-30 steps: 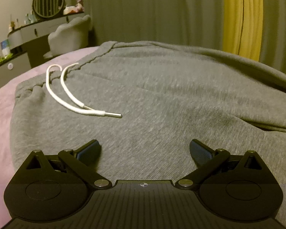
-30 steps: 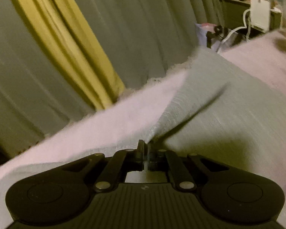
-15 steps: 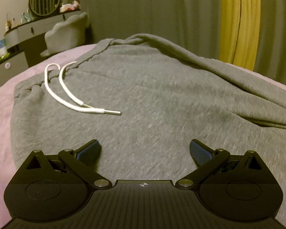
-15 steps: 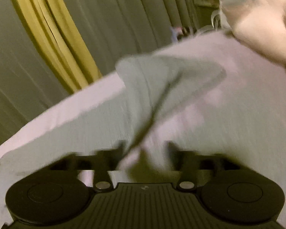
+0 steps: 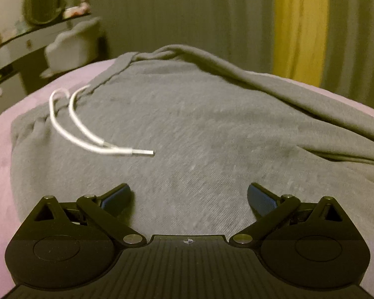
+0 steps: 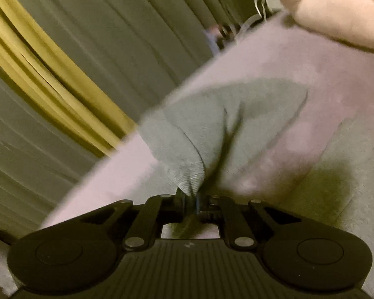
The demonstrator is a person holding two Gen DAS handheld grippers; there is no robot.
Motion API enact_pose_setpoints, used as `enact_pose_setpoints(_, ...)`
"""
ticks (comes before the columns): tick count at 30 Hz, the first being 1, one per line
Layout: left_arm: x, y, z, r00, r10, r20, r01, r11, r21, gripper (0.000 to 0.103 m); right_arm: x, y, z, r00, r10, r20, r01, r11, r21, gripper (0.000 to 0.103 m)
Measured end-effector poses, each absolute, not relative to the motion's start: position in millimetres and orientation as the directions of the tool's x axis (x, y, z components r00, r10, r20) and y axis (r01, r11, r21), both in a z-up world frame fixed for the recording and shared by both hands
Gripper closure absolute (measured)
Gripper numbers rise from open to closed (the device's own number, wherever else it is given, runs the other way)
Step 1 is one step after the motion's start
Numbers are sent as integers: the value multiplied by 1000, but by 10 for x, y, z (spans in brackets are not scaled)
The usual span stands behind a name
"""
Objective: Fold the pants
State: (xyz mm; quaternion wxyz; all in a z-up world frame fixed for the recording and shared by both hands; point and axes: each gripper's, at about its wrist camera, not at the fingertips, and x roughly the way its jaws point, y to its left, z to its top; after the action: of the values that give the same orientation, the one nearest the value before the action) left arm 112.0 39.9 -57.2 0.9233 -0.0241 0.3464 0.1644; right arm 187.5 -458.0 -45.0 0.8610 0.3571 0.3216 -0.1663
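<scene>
The left gripper (image 5: 188, 196) sits low in the frame, level, its 2 blue-tipped fingers (image 5: 117, 195) spread wide apart with nothing between them, hovering just over the grey pants (image 5: 199, 124). The pants lie spread across the pink bedcover (image 5: 2, 154), filling the middle of the left wrist view; the waistband runs toward the upper left, where 2 white drawstring ends (image 5: 87, 134) curl down across the fabric. A ridge of lifted cloth crosses the upper right.

The right gripper (image 6: 190, 200) is tilted, the curtains (image 6: 87, 49) slanting across the upper left of its frame. Its jaws are clenched on a bunched fold of the pants (image 6: 224, 114), which rises from the tips toward frame centre. The view is blurred.
</scene>
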Motion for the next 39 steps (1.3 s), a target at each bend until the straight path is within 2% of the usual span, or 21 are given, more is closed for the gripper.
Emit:
enact_pose_setpoints(3, 1001, 543, -304, 761, 266, -591, -312, 950, 24, 0, 1401, -4659, -194, 832, -48, -552, 443, 656, 611, 96)
enact_pose_setpoints(5, 1016, 641, -113, 783, 258, -566, -315, 949, -4, 0, 1122, -4699, -141, 848, -66, -526, 436, 652, 620, 96)
enact_pose_setpoints(8, 1252, 793, 89, 791, 235, -565, -307, 951, -34, 0, 771, -4822, -254, 818, -103, -566, 493, 634, 596, 96)
enact_pose_setpoints(13, 2103, 961, 156, 749, 171, -641, -263, 964, -50, 0, 498, -5014, -846, 661, -136, -738, 642, 611, 463, 96)
enact_pose_setpoints(17, 2725, 958, 192, 736, 163, -657, -221, 975, -5, 0, 506, -4973, -999, 643, -136, -754, 647, 622, 440, 96)
enact_pose_setpoints(22, 3374, 1176, 47, 665, 90, -741, -266, 956, -122, 1, 509, -4969, -1055, 659, -146, -738, 621, 658, 425, 91)
enact_pose_setpoints(23, 3470, 1235, -19, 645, 87, -760, -295, 945, -143, 12, 458, -4971, -1043, 667, -142, -732, 619, 653, 437, 91)
enact_pose_setpoints(24, 3551, 1301, -83, 623, 78, -778, -321, 933, -163, 35, 441, -4978, -1055, 674, -139, -726, 616, 648, 448, 90)
enact_pose_setpoints(26, 3654, 1439, -225, 571, 32, -820, -364, 906, -218, 56, 440, -4952, -1084, 685, -144, -714, 604, 661, 446, 90)
enact_pose_setpoints(28, 3633, 1555, -278, 573, 35, -819, -404, 882, -245, 73, 444, -4925, -1092, 688, -156, -709, 591, 687, 423, 88)
enact_pose_setpoints(29, 3588, 1605, -276, 579, 36, -815, -407, 879, -250, 86, 425, -4896, -1082, 690, -162, -705, 586, 697, 414, 87)
enact_pose_setpoints(31, 3491, 1686, -212, 601, 19, -799, -405, 869, -284, 91, 442, -4898, -1085, 694, -163, -701, 579, 705, 410, 83)
enact_pose_setpoints(35, 3106, 1818, 92, 697, -13, -717, -361, 857, -367, 93, 500, -4981, -1057, 682, -149, -716, 609, 658, 444, 83)
enact_pose_setpoints(36, 2982, 1832, 214, 718, -14, -695, -338, 867, -367, 93, 518, -5013, -1045, 678, -145, -721, 619, 641, 454, 84)
enact_pose_setpoints(39, 2509, 1868, 573, 788, -30, -615, -269, 882, -388, 93, 526, -5060, -923, 680, -159, -716, 635, 617, 466, 97)
